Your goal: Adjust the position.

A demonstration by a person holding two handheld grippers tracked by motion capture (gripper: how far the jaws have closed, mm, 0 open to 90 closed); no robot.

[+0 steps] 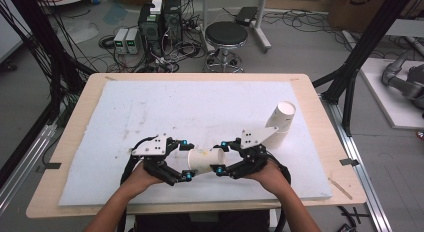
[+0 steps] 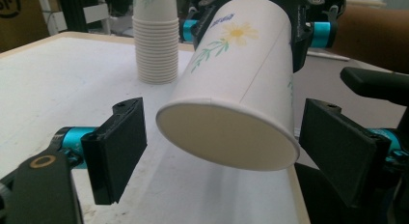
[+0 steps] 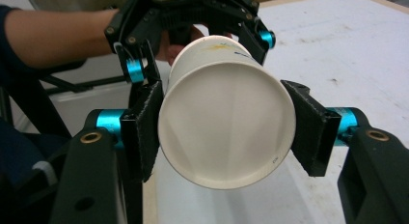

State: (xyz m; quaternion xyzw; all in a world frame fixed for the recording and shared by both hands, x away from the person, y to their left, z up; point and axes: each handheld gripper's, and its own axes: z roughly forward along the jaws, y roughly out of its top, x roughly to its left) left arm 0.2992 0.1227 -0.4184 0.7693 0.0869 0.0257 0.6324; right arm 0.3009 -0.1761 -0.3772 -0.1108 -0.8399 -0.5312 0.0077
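Currently a white paper cup (image 1: 205, 160) with a printed flower lies on its side in the air between the two grippers, low over the near middle of the table (image 1: 70, 122). The right gripper (image 1: 220, 159) has its fingers (image 3: 144, 127) pressed against the cup's sides near the rim, gripping it. The left gripper (image 1: 185, 159) faces it from nine o'clock, fingers (image 2: 118, 147) spread wide on either side of the cup's base without touching. A stack of cups (image 1: 280, 119) stands toward two o'clock of the held cup, well apart, on the white foam sheet (image 1: 150, 107).
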